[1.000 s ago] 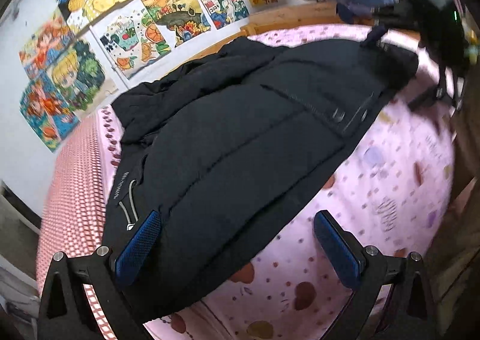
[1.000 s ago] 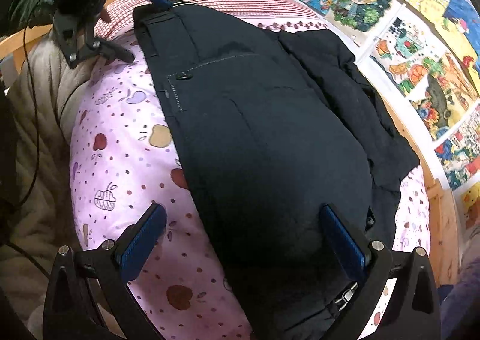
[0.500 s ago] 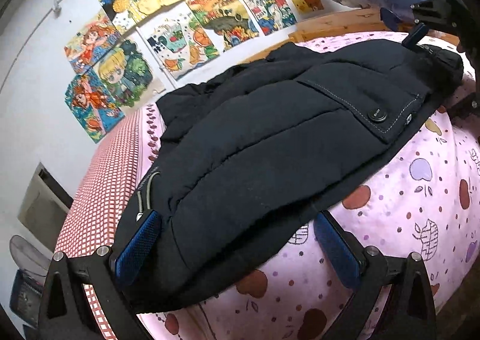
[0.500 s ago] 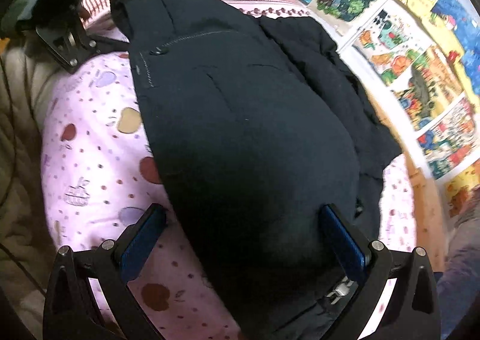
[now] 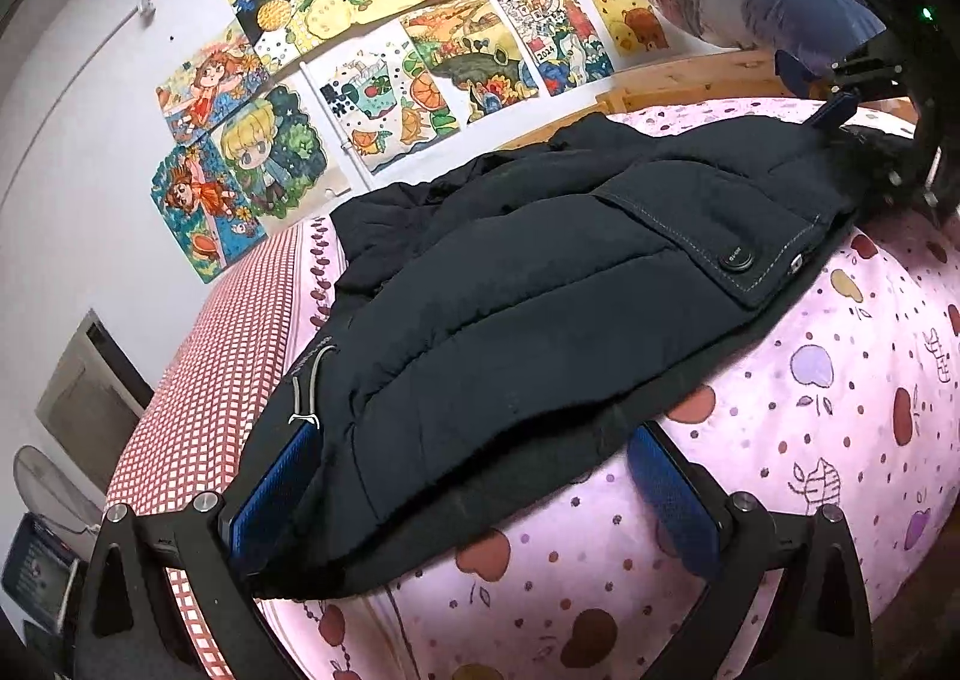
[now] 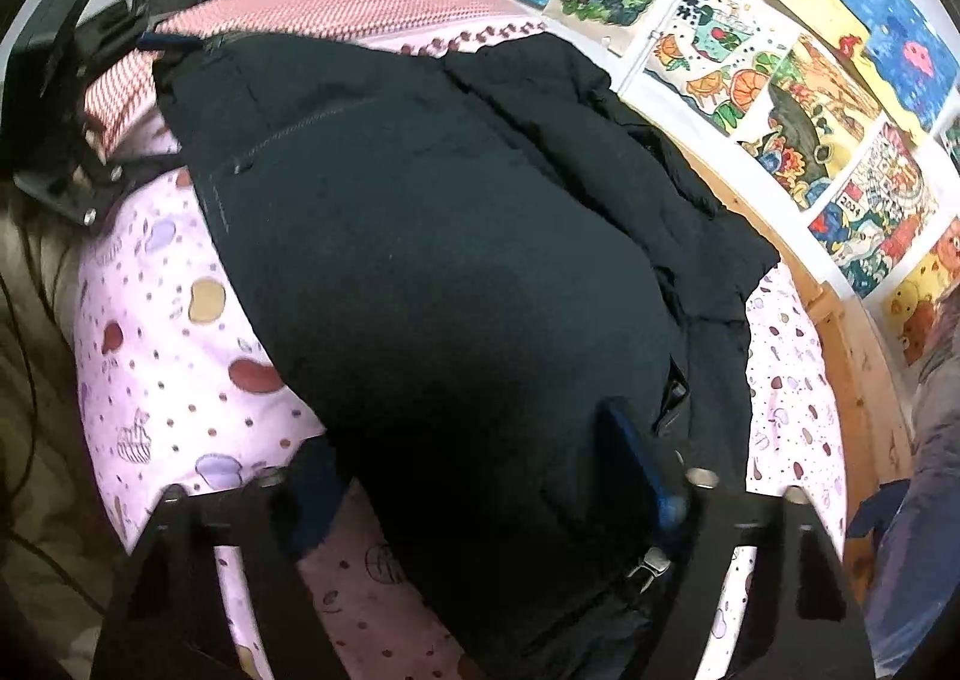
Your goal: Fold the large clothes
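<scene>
A large dark navy padded jacket (image 5: 540, 284) lies spread on a bed with a pink apple-print sheet (image 5: 810, 440). It also fills the right wrist view (image 6: 432, 272). My left gripper (image 5: 474, 488) is open, its blue pads on either side of the jacket's near edge, low over the sheet. My right gripper (image 6: 474, 476) is open at the jacket's opposite end, its jaws narrower than before around the bulging fabric. Each gripper shows at the far end of the other's view: the right one (image 5: 840, 98) and the left one (image 6: 150, 44).
A red checked sheet (image 5: 204, 410) covers the bed's far part. A wall of coloured drawings (image 5: 384, 56) and a wooden bed rail (image 6: 840, 332) run along one side. A beige quilted cover (image 6: 30, 380) lies by the bed edge.
Both grippers have moved down and in onto the jacket's ends. The right gripper's jaws have come closer together around the fabric. The left gripper's jaws stay wide.
</scene>
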`<state>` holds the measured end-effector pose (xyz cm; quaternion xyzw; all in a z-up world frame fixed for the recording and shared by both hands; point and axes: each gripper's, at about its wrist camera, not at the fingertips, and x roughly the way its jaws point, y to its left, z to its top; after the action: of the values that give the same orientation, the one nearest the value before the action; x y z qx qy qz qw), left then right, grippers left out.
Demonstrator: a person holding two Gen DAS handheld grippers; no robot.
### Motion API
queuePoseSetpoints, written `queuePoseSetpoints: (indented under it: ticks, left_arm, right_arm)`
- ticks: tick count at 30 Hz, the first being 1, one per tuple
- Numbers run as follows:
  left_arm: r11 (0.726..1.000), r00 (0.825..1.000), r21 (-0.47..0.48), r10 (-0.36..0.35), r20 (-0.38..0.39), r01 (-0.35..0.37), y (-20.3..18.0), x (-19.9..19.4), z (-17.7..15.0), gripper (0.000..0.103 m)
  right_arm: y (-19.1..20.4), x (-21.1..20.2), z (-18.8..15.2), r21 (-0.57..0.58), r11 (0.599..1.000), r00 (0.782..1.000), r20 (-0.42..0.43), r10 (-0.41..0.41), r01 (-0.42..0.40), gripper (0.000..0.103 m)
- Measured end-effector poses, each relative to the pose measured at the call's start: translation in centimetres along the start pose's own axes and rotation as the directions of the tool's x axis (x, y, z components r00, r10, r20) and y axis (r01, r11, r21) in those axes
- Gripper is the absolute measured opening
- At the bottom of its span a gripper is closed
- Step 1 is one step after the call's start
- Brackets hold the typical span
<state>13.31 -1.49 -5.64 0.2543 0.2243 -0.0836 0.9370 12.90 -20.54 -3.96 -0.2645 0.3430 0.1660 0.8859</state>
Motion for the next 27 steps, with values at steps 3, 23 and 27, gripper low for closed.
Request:
queuePoseSetpoints:
  ticks: [3,23,27]
  left_arm:
    - [0.999,1.000,0.050,-0.001,0.020,0.000,-0.8,-0.3,-0.3,0.103]
    - [0.994,0.999,-0.100,0.046,-0.005,-0.046,2.8,1.4,2.5,0.029]
    - [0.987,0.999,-0.161,0.017,0.033,-0.011,4.7,0.4,5.1,0.016]
  right_arm:
    - [-0.7,-0.3,0.3,0.053,0.999,0.999,0.035,0.011,-0.013,0.048]
    - [-0.6,0.2,0.9,0.036,0.999,0.997,0.072,-0.034,0.032,0.037]
    - [-0.3,-0.9,1.5,0.040,0.997,0.989,0.132,-0.067,0.063,0.012]
